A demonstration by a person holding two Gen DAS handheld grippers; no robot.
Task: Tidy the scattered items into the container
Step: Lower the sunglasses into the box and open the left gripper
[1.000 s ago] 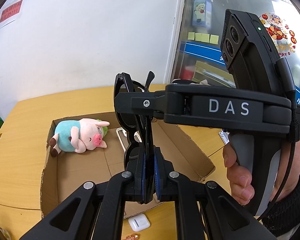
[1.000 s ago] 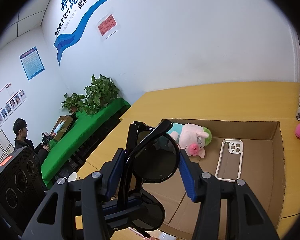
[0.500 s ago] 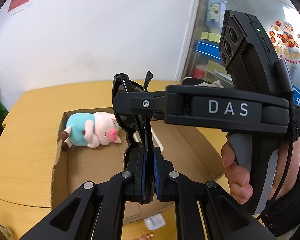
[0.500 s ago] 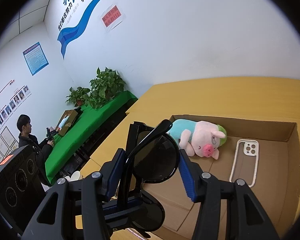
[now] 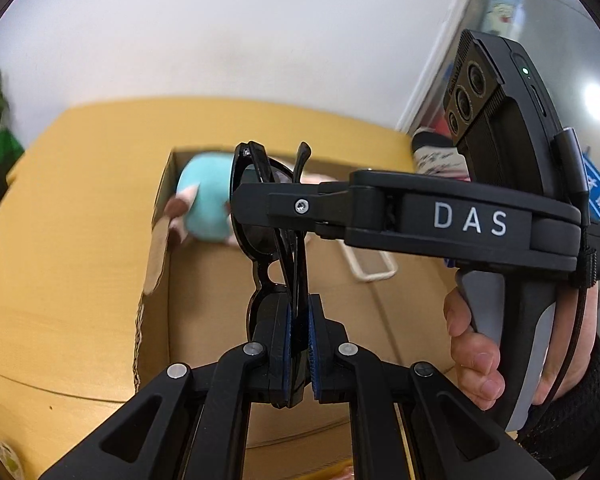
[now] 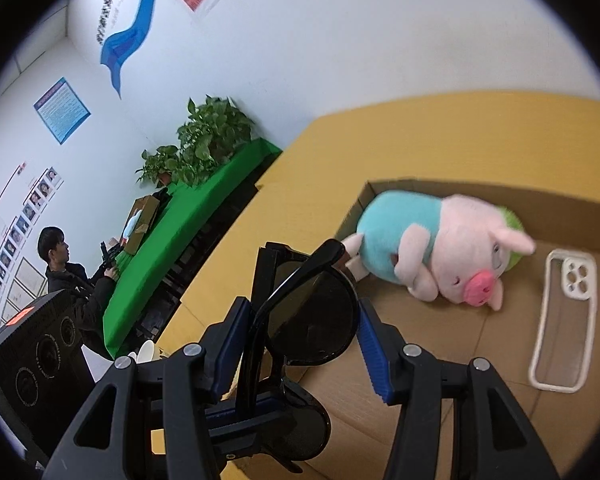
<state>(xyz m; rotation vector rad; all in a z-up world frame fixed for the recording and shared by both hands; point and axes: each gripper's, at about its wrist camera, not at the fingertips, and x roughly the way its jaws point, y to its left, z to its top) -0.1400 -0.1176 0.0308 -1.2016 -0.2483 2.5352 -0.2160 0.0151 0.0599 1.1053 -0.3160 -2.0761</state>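
Observation:
My left gripper (image 5: 298,344) is shut on the lower lens of folded black sunglasses (image 5: 272,216) and holds them upright over the cardboard box (image 5: 160,240). My right gripper (image 6: 300,332) straddles the upper lens of the sunglasses (image 6: 312,316); its blue pads stand on either side with small gaps. In the box lie a plush pig (image 6: 440,252) in a teal shirt and a clear phone case (image 6: 564,320). The pig (image 5: 204,208) and case (image 5: 372,264) also show behind the glasses in the left wrist view.
The box stands on a yellow wooden table (image 5: 60,240). A green-covered table (image 6: 204,208) with potted plants (image 6: 204,136) and a seated person (image 6: 72,280) are off to the left. Pink and patterned items (image 5: 436,156) lie at the table's far right.
Both grippers with the sunglasses have moved closer to and over the box; the pig and phone case look larger and shifted. The grip on the glasses is unchanged.

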